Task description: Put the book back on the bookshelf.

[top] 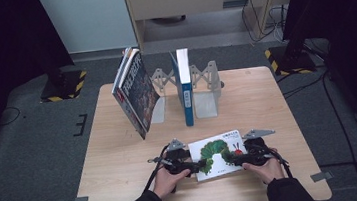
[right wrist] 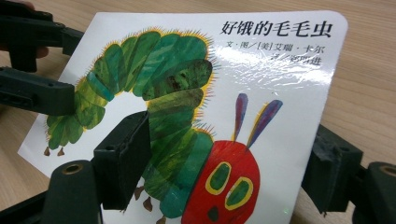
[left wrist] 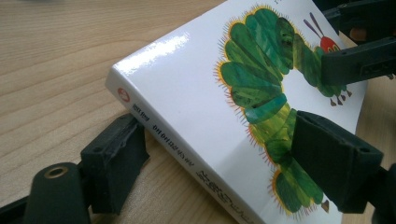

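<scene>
A white board book with a green caterpillar on its cover sits near the table's front edge, between my two grippers. My left gripper is shut on the spine side of the book: one jaw sits under it and the other presses on the cover, and that corner looks raised off the wood. In its own view the left gripper faces the right gripper's jaws at the far side. My right gripper straddles the opposite edge of the book; its jaws stand wider than the book, with no clear press on it.
At the back of the table stands an expandable metal bookend rack. A blue book stands upright in it. A dark-covered book leans against its left end. Bare wood lies between the rack and the grippers.
</scene>
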